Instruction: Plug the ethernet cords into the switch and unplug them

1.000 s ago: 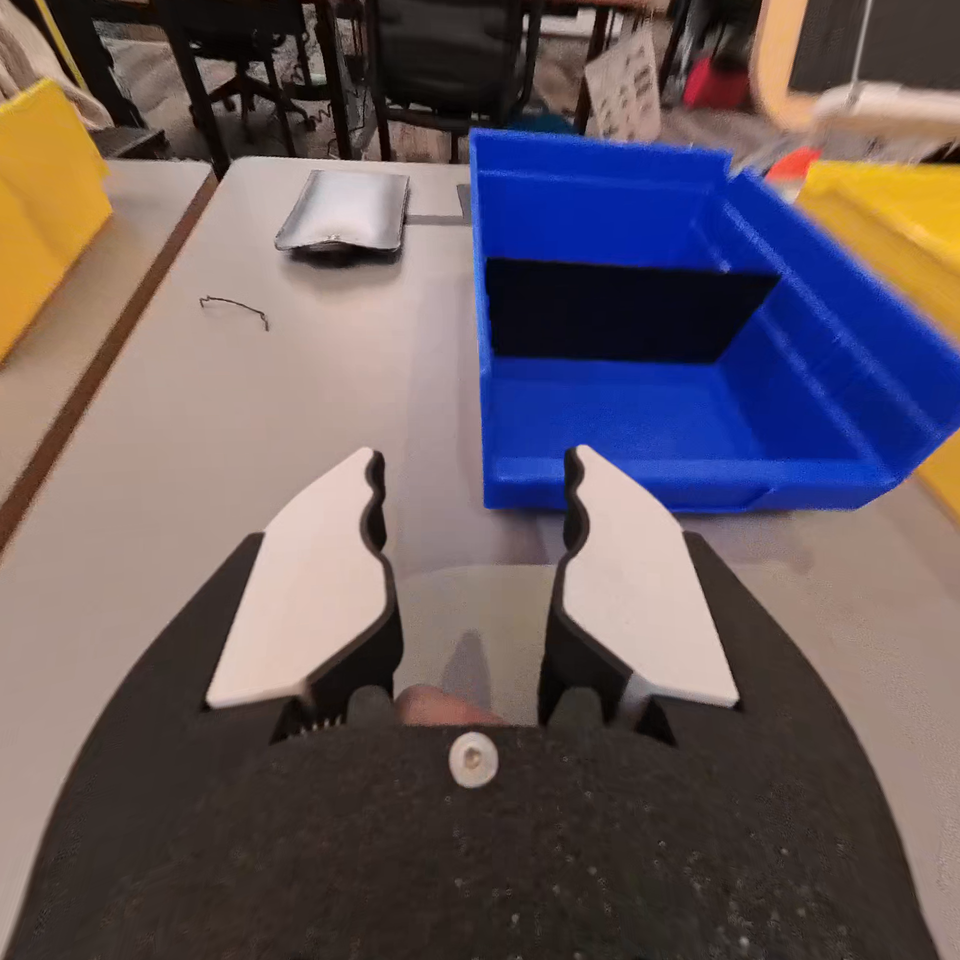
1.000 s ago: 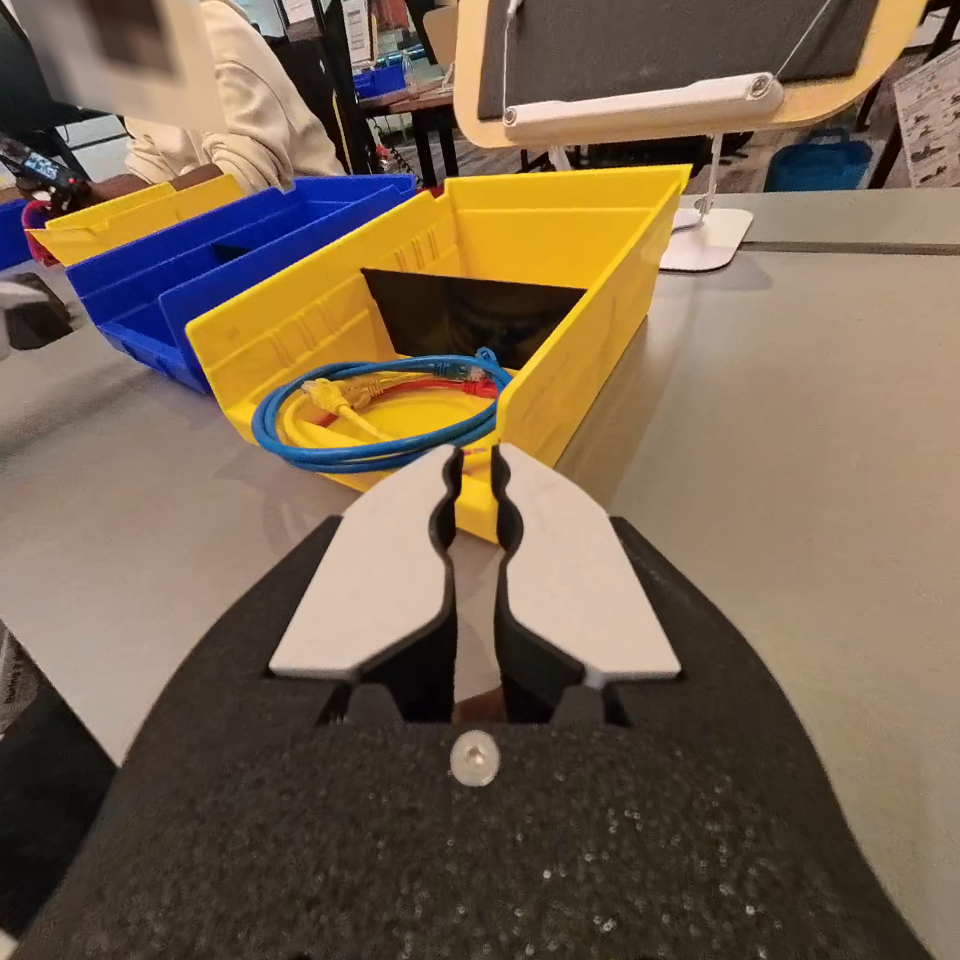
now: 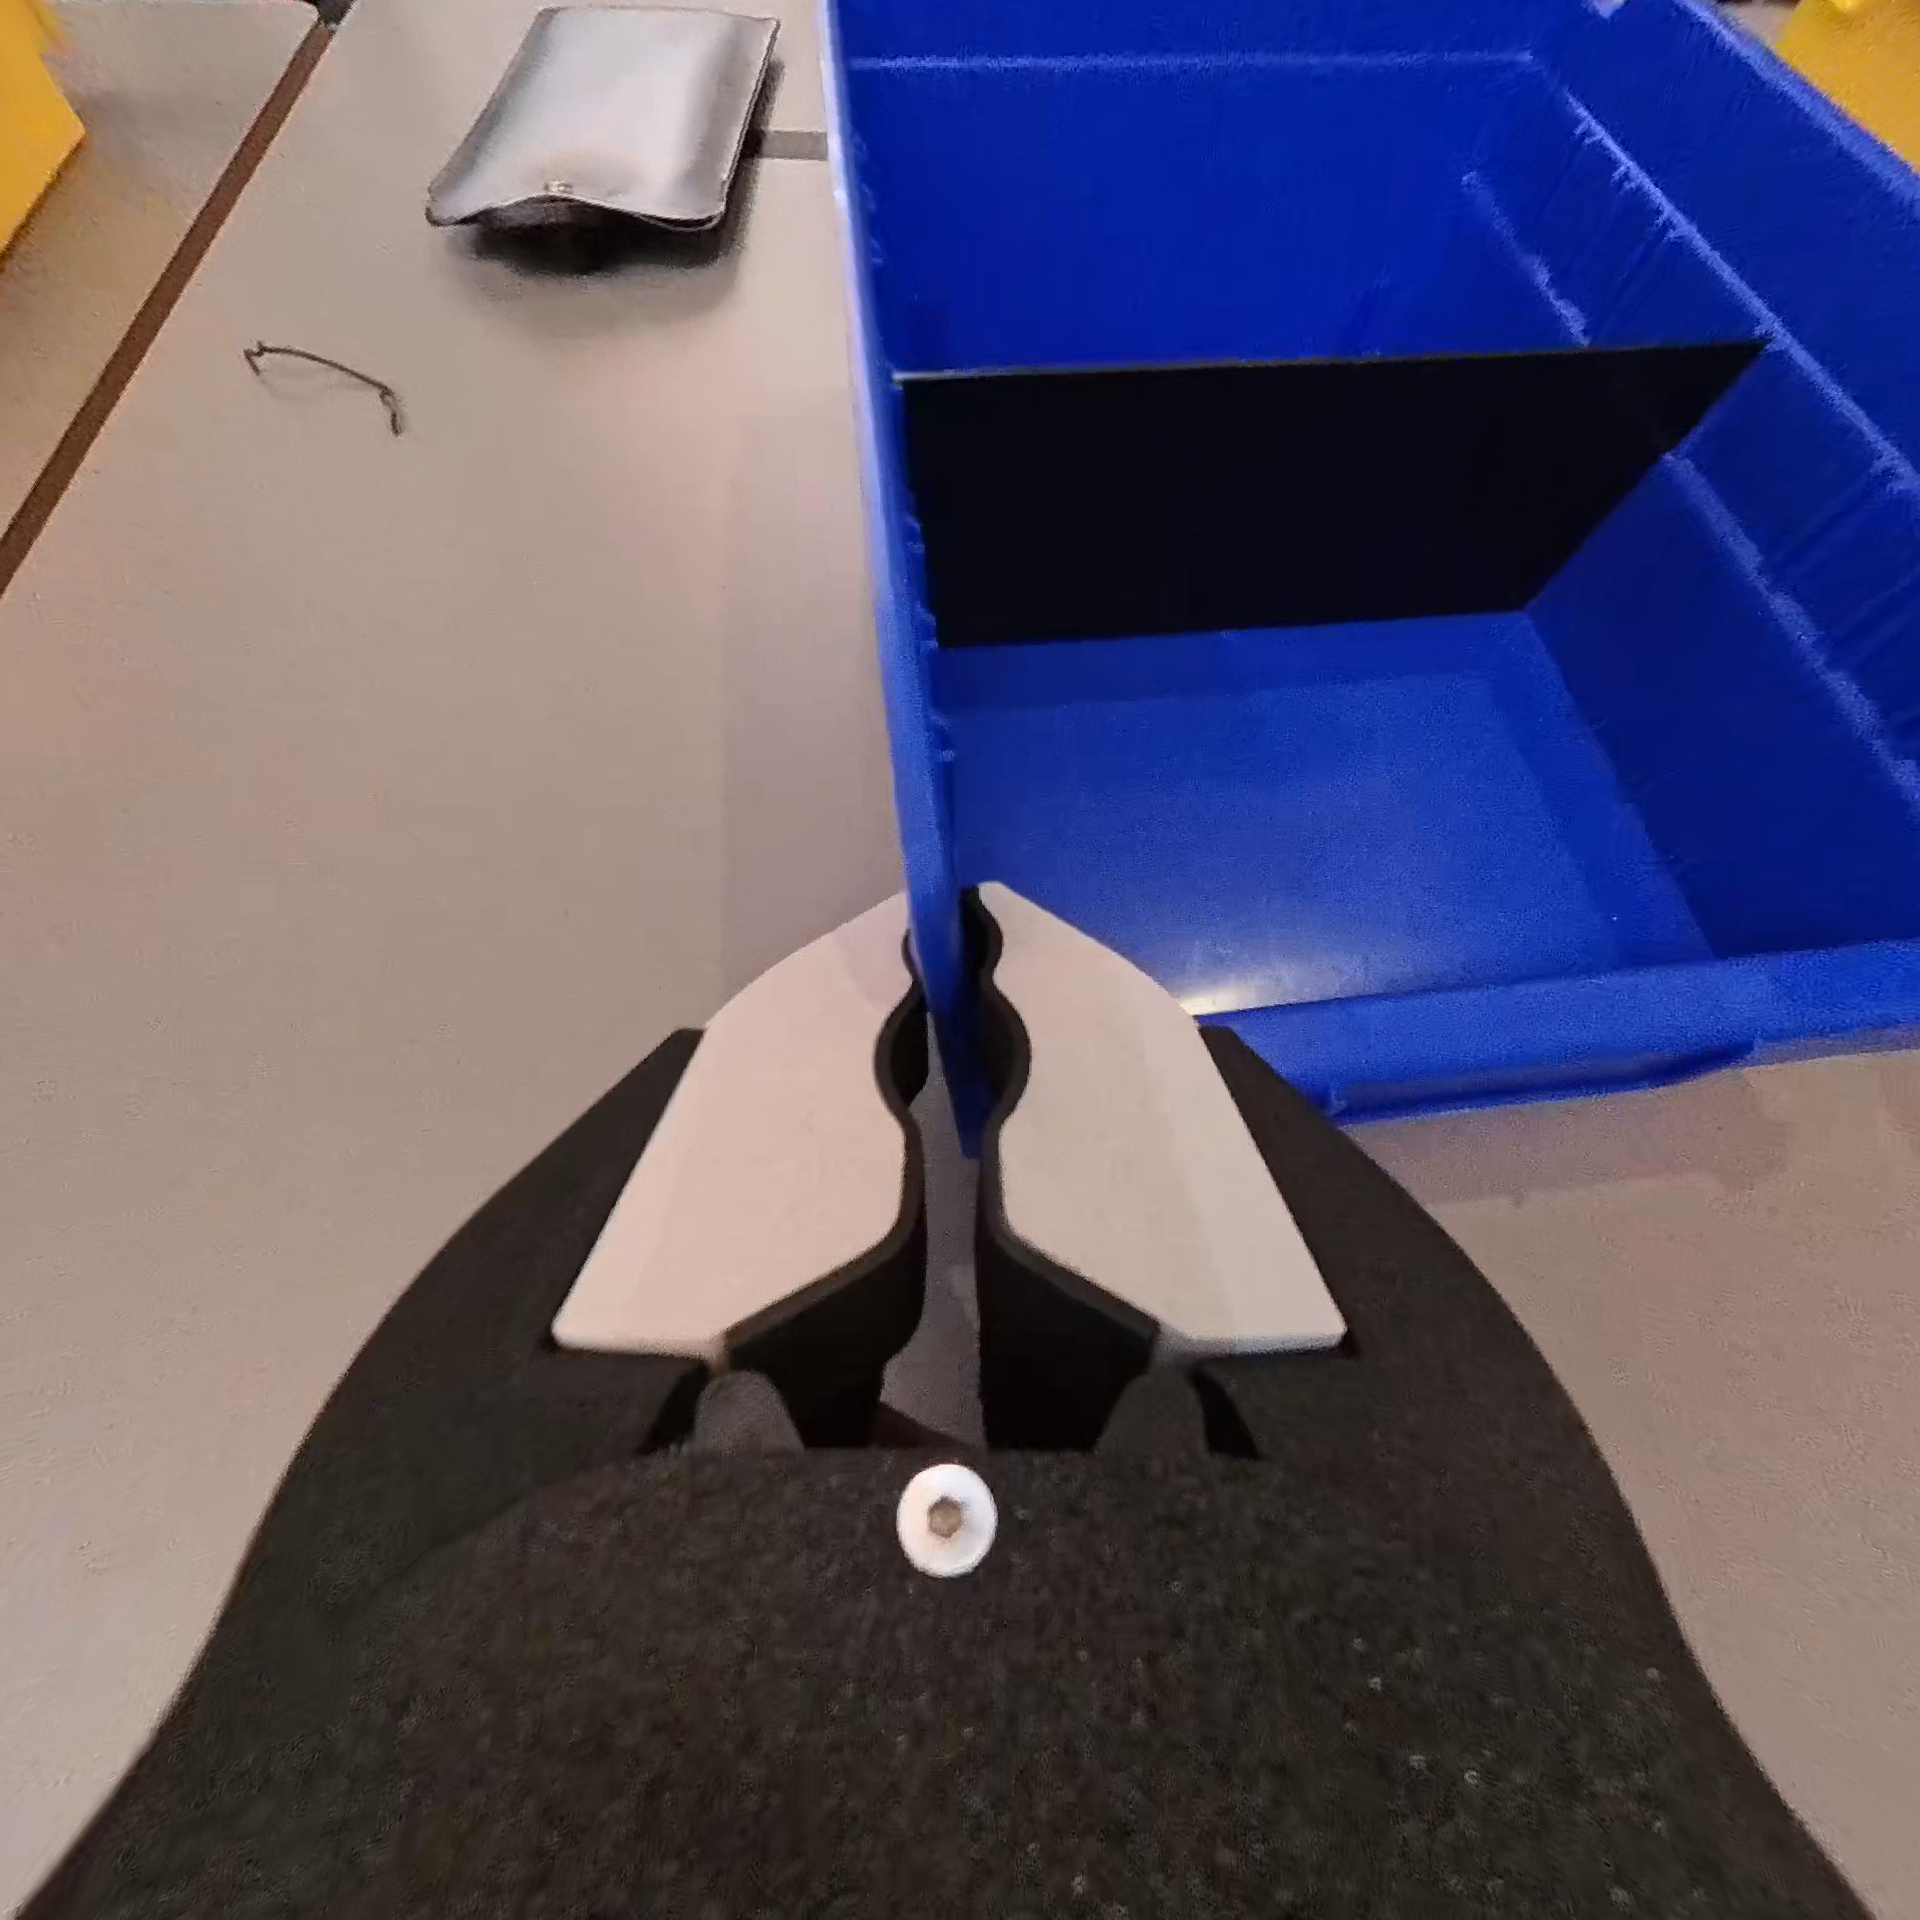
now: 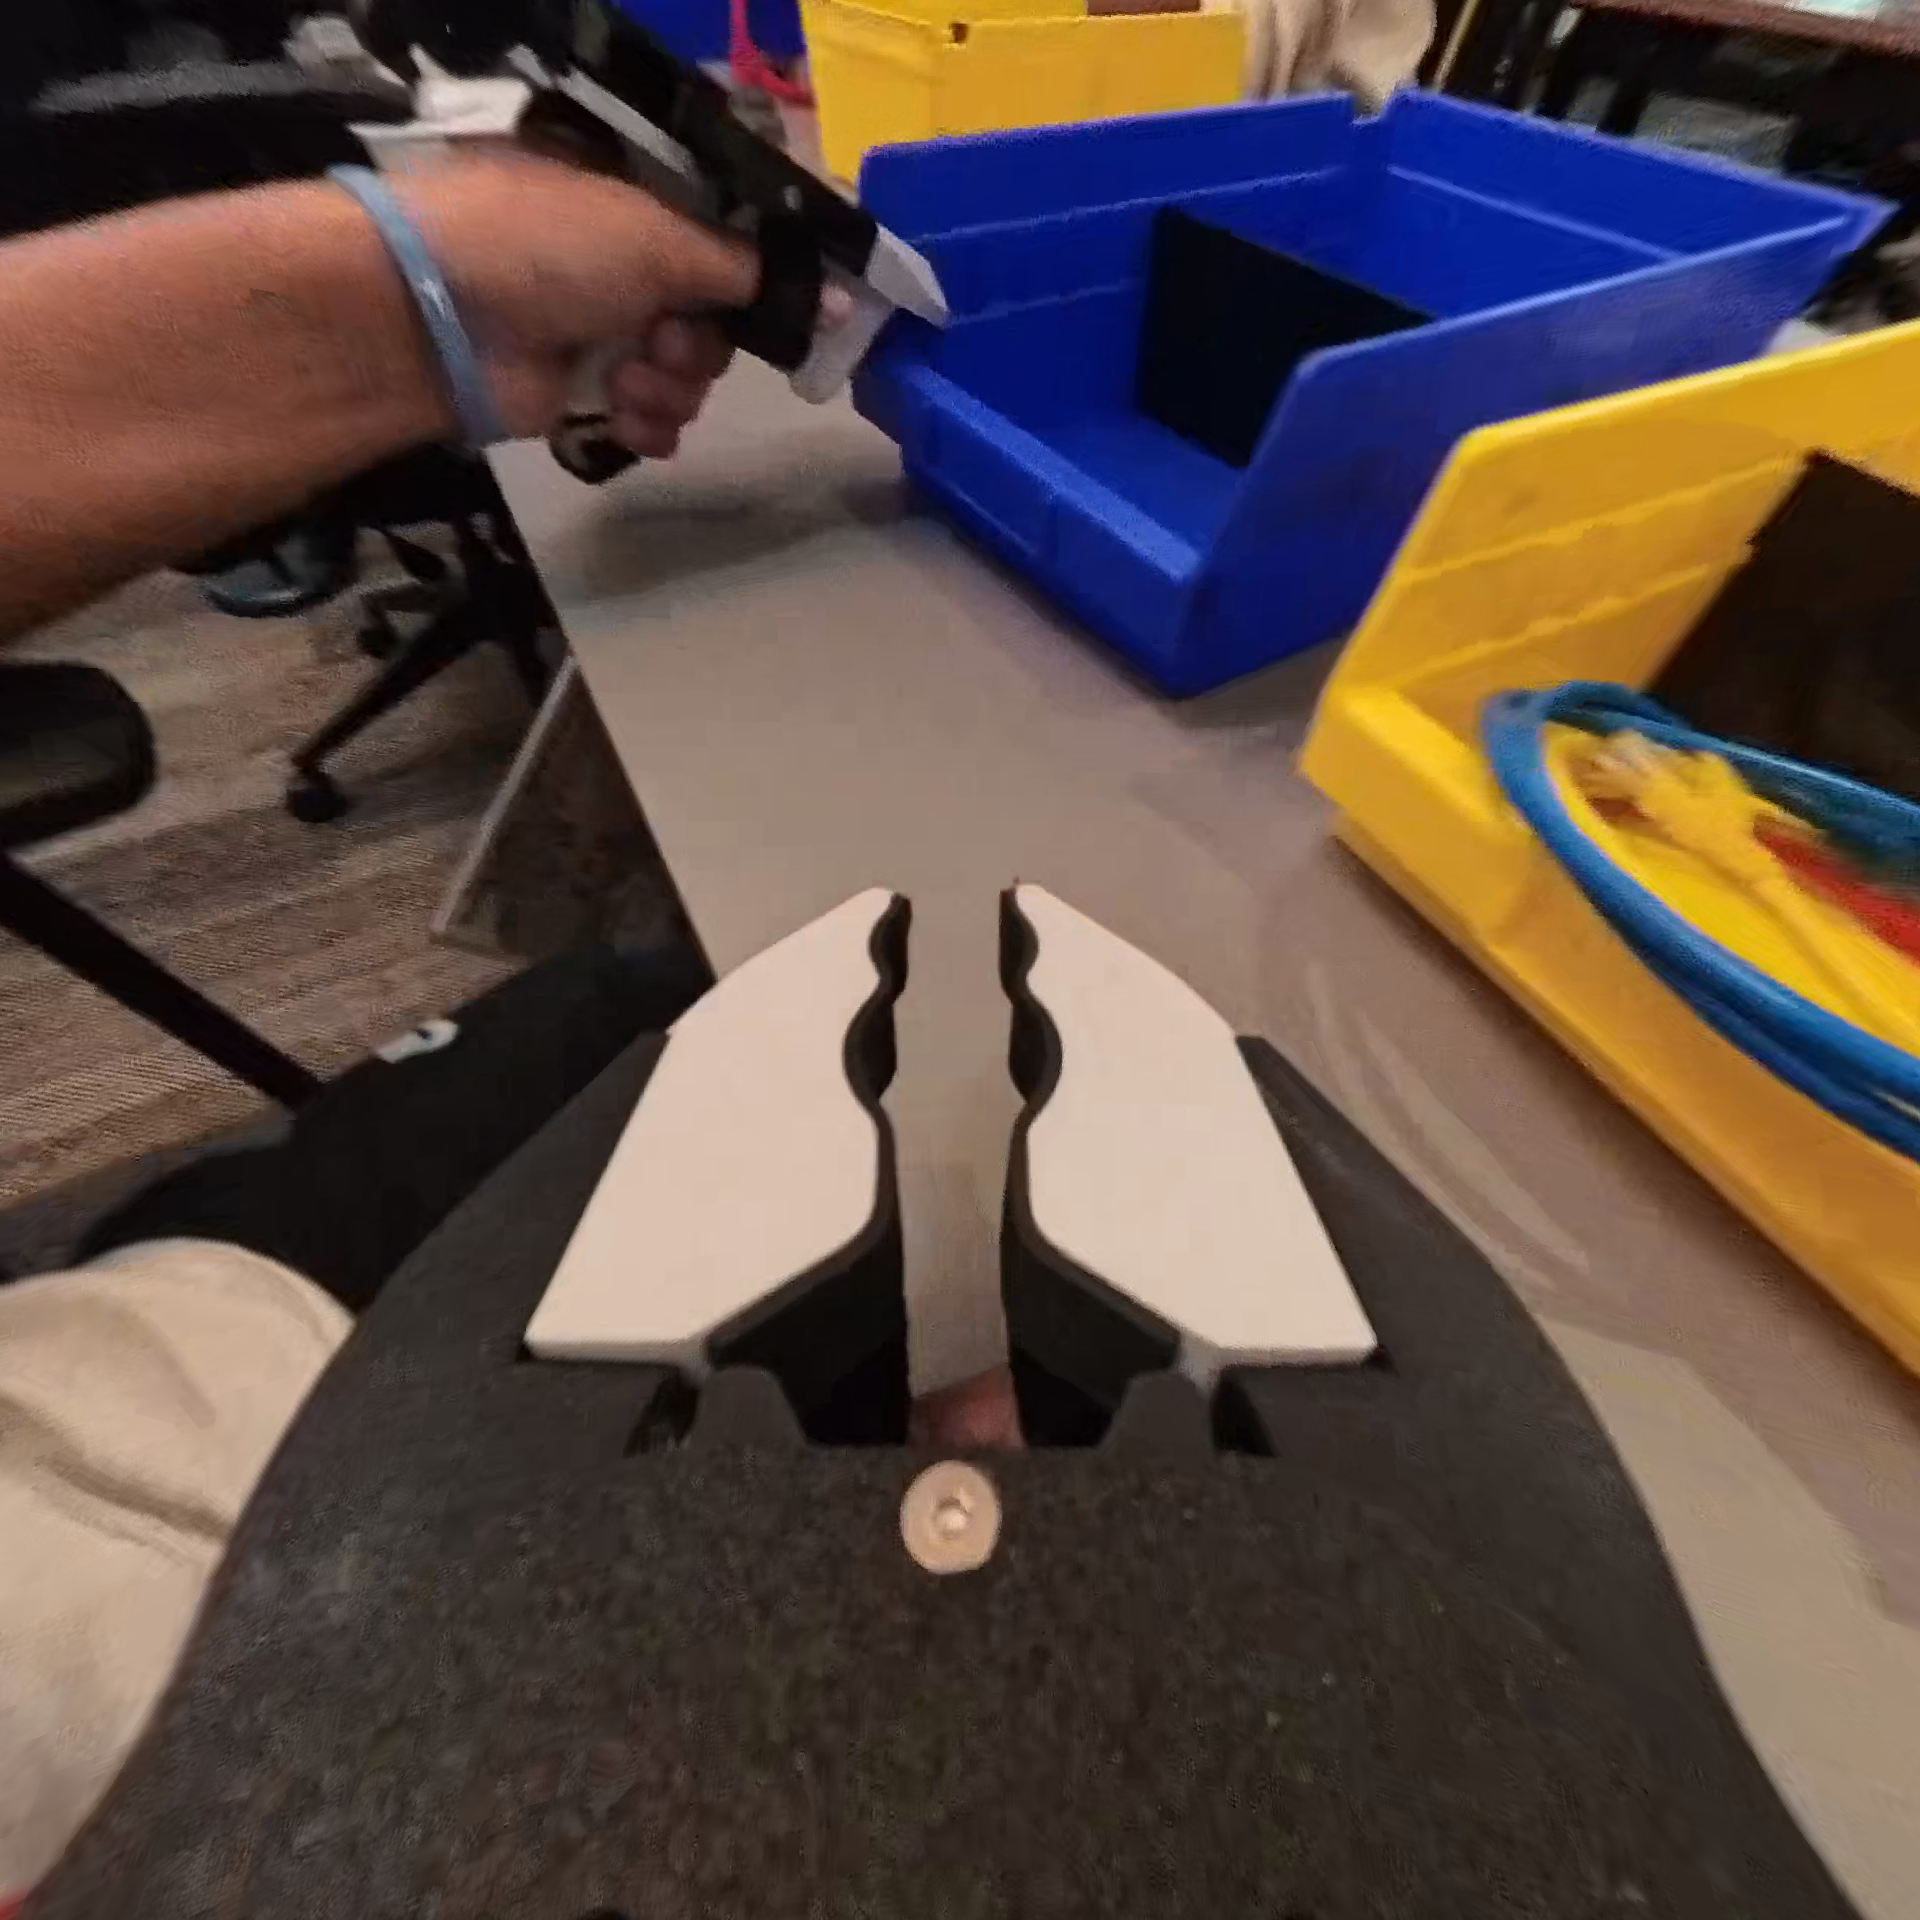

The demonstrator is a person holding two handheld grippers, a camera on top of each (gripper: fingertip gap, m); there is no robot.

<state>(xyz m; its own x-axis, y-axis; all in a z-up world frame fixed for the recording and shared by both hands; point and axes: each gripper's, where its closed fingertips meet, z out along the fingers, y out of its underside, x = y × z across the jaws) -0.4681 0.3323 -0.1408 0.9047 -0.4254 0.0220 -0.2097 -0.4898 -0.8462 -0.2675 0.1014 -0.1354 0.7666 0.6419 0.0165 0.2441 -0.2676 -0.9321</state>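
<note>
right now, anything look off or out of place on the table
Yes: the left gripper is clamped on the blue bin wall, not a cord. A bent wire lies loose on the table. No switch is in view.

Two bins side by side on a table, cords in the right one
Left bin (image 4: 1091, 499) split by a divider (image 3: 1247, 499); pouch (image 3: 613, 125) and bent wire (image 3: 322, 379) left of it on table (image 3: 416, 779); right bin (image 4: 1538, 582) holding coiled cords (image 4: 1704, 883)
</note>
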